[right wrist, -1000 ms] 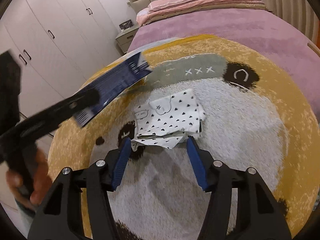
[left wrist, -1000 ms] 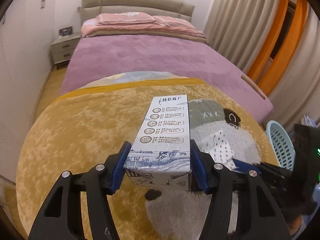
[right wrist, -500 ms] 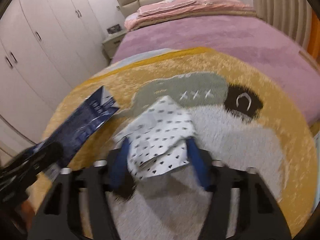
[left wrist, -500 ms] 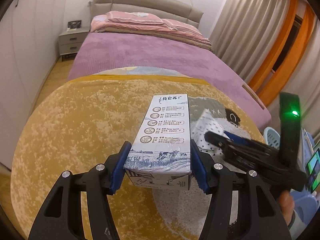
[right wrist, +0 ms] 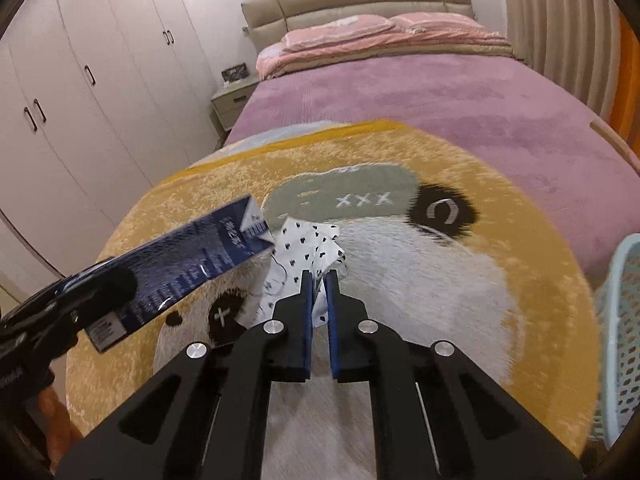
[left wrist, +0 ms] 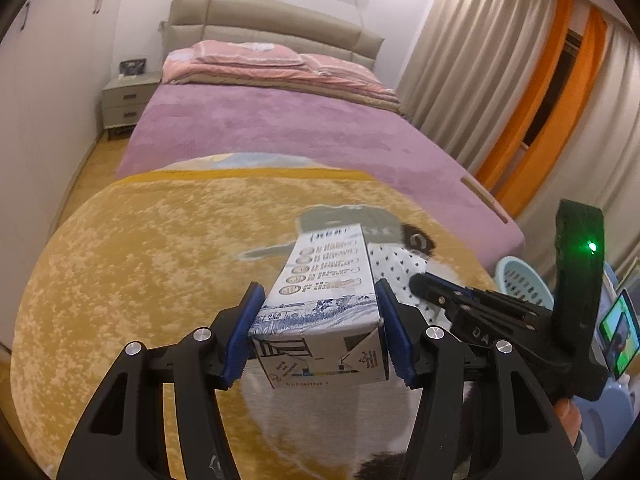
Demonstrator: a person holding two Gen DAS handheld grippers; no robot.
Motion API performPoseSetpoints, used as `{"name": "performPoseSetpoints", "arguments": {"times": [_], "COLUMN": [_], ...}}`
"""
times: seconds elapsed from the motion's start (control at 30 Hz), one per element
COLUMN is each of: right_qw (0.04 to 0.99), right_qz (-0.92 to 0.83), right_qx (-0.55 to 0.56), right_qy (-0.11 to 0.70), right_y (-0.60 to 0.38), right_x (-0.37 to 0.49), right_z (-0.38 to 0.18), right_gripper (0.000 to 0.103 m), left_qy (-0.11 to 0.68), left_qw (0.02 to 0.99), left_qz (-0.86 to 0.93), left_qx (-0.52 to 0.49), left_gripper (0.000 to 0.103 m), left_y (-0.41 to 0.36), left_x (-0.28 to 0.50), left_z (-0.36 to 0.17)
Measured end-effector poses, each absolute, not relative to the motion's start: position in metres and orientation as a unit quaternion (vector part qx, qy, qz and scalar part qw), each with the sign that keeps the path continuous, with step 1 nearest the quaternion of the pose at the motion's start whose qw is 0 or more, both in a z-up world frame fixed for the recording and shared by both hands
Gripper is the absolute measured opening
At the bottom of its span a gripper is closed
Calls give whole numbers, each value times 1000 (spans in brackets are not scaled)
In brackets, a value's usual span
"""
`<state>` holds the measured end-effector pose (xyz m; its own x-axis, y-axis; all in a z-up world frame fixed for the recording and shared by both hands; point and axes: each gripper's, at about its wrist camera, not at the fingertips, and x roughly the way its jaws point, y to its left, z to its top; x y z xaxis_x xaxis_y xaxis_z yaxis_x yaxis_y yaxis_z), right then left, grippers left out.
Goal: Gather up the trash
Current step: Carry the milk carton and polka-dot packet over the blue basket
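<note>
— Blue-and-white printed paper milk carton (left wrist: 324, 312) fills the lower centre of the left wrist view. What has hold of it?

— The left gripper (left wrist: 320, 320): its blue-padded jaws press on the carton's two long sides, with the carton's folded end facing the camera and its length pointing away over the round yellow plush rug (left wrist: 160, 264).

— And to the right of it in that view?

— The black right gripper (left wrist: 416, 282) reaches in from the right edge, its tip on a crumpled white paper wrapper with small black dots (left wrist: 400, 268) just behind the carton. A pale blue perforated plastic basket (left wrist: 520, 280) shows at the right, behind that gripper, and a bed with a purple cover (left wrist: 280, 136) fills the upper middle.

— Now the right wrist view?

— Lower centre, the right gripper's (right wrist: 319, 280) jaws are nearly together, pinching the near edge of the dotted wrapper (right wrist: 296, 256), which hangs over the rug's (right wrist: 520, 248) white panda face.

— Where is the carton there?

— At mid-left, showing its dark blue side (right wrist: 192, 264), slanting up toward the centre, clamped in the left gripper (right wrist: 80, 300). The basket's (right wrist: 624, 320) rim shows at the right edge, and white wardrobe doors (right wrist: 100, 80) fill the upper left.
</note>
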<state>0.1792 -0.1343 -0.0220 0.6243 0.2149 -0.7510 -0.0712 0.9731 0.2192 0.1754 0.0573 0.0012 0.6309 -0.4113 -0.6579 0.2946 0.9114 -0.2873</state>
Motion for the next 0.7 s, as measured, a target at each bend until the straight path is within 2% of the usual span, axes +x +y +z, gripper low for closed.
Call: {"name": "performPoseSetpoints", "arguments": {"times": [0.3, 0.7], "right_qw": [915, 922], "right_qz": [64, 33], "right_qx": [102, 130], "right_qy": [386, 362], "right_y": [-187, -247], "right_x": [133, 98], "right_z": [14, 32], "right_gripper": [5, 5], "left_qy": [359, 351], "left_qw": [902, 900], "left_qz": [-228, -254], "left_qx": [-70, -54], "left_gripper": [54, 54], "left_y": [18, -19], "left_x": [156, 143], "left_z": [20, 35]}}
